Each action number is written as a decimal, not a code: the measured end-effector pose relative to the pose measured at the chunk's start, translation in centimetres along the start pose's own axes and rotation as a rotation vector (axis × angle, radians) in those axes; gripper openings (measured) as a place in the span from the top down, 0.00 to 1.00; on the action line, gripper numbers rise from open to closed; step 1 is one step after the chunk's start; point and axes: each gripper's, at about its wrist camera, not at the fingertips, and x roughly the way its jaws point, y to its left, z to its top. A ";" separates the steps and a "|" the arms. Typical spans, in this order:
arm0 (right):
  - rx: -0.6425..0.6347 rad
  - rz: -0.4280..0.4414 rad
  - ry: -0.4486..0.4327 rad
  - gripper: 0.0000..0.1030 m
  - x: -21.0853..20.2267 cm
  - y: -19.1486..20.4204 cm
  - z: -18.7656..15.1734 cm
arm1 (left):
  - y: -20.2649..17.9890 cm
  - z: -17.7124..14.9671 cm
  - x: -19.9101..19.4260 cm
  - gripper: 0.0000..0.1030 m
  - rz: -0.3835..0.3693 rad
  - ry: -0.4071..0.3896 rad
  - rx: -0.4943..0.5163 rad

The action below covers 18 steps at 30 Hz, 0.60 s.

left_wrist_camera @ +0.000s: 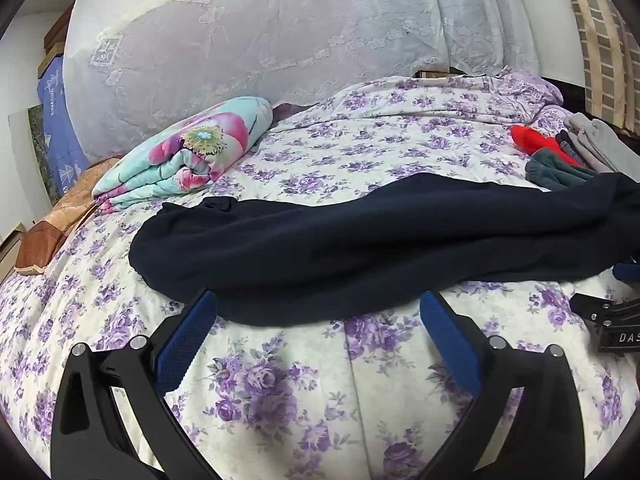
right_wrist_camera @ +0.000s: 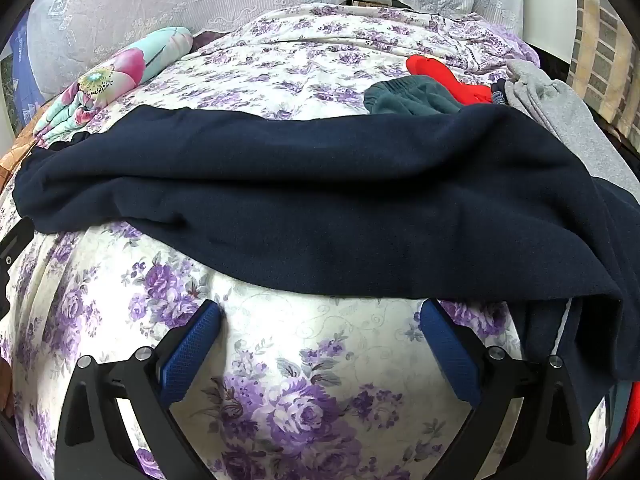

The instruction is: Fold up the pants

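Pants (right_wrist_camera: pixel 320 200) just ahead of both claws — ungripped.

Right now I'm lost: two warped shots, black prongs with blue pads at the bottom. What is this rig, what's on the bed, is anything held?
There is no robot here. A person holds a two-finger gripper in each hand, and a fisheye camera on each one looks forward along its fingers. One shot is from the left gripper, the other from the right gripper. Both are open over the purple floral bedspread and hold nothing. The dark navy pants lie spread across the bed, not yet folded. A folded floral quilt sits to the left, and a pile of other clothes to the right.
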 end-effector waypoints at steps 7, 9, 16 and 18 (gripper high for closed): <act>0.000 0.000 0.000 0.03 0.0 0.0 0.0 | -0.6 -0.1 -1.0 0.04 -0.026 -0.028 0.019; 0.000 0.000 0.000 0.03 0.0 0.0 0.0 | -0.6 -0.1 -1.1 0.04 -0.026 -0.027 0.019; 0.000 0.000 -0.001 0.03 0.0 0.0 0.0 | -0.7 -0.2 -0.8 0.04 -0.028 -0.025 0.018; 0.000 0.000 -0.001 0.03 0.0 0.0 0.0 | -0.6 -0.2 -0.8 0.04 -0.029 -0.024 0.018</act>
